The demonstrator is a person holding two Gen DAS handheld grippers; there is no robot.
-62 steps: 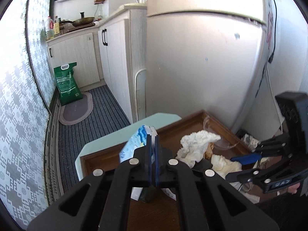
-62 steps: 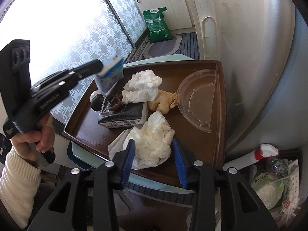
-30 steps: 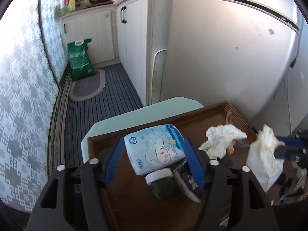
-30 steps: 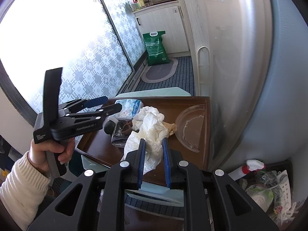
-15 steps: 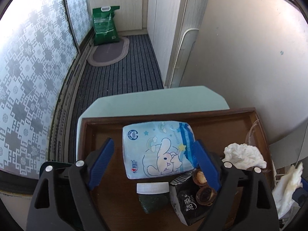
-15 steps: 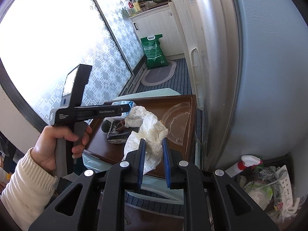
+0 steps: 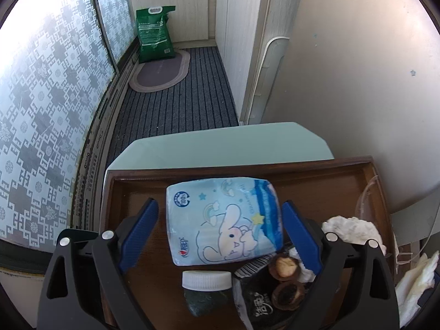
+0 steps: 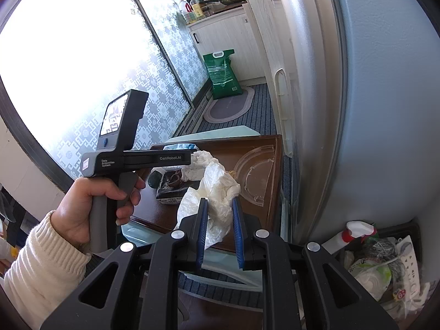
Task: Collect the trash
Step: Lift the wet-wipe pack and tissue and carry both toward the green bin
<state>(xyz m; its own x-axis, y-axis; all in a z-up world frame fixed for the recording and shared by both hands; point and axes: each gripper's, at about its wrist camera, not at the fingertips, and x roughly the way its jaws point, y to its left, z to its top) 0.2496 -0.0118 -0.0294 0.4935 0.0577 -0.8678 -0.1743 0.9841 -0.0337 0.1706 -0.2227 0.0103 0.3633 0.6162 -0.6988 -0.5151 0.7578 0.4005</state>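
Note:
My left gripper is open above the brown tray, its blue pads either side of a light-blue tissue pack with a rabbit on it, not touching it. Near the pack lie a white-capped dark jar, a black wrapper with brown scraps and a crumpled white tissue. My right gripper is shut on a crumpled white plastic bag, held above the tray's near edge. The left gripper's body shows in the right wrist view.
A clear plastic lid lies on the tray's right side. The fridge stands close on the right. A bin with trash and a spray bottle sits low right. A green sack and a mat lie on the floor behind.
My left gripper let go of the tissue pack, opened wide and tilted down over the tray. My right gripper closed on the white bag, lifted it and drew back to the right.

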